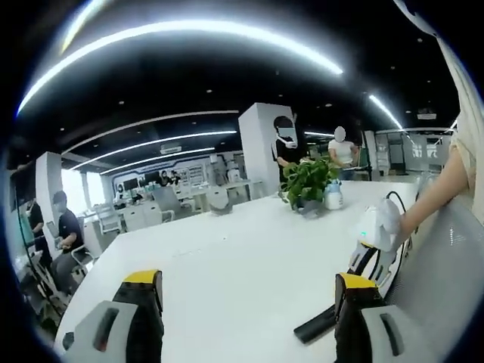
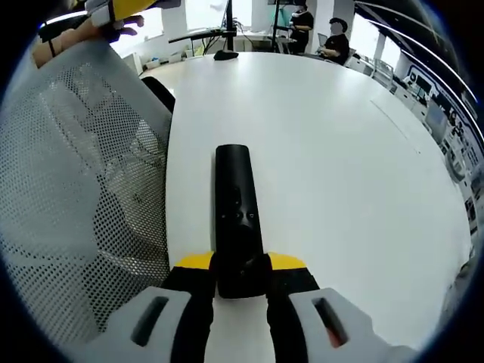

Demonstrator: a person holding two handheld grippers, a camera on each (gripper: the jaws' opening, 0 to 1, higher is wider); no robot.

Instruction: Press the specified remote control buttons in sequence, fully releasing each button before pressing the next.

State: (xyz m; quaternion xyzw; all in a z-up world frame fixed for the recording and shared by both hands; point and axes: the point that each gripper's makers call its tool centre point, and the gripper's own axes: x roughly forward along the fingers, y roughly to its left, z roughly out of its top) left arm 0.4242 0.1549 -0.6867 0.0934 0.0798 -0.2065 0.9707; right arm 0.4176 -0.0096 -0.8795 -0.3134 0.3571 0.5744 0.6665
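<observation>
A black remote control [image 2: 235, 204] lies lengthwise on the white table [image 2: 340, 151], buttons up. Its near end sits between the yellow-tipped jaws of my right gripper [image 2: 240, 266], which is shut on it. In the left gripper view the far end of the remote control [image 1: 314, 329] pokes out beside my own right jaw. My left gripper [image 1: 246, 302] is open wide above bare tabletop, nothing between its fingers. The right gripper [image 1: 365, 261] comes in from the right, held by a person's hand. The left gripper [image 2: 125, 9] shows at the top left of the right gripper view.
A grey mesh chair back [image 2: 83, 189] stands against the table's edge beside the remote. A potted plant [image 1: 308, 181] and a small white jar [image 1: 333, 198] sit at the far end of the table [image 1: 227, 257]. People sit and stand at desks beyond.
</observation>
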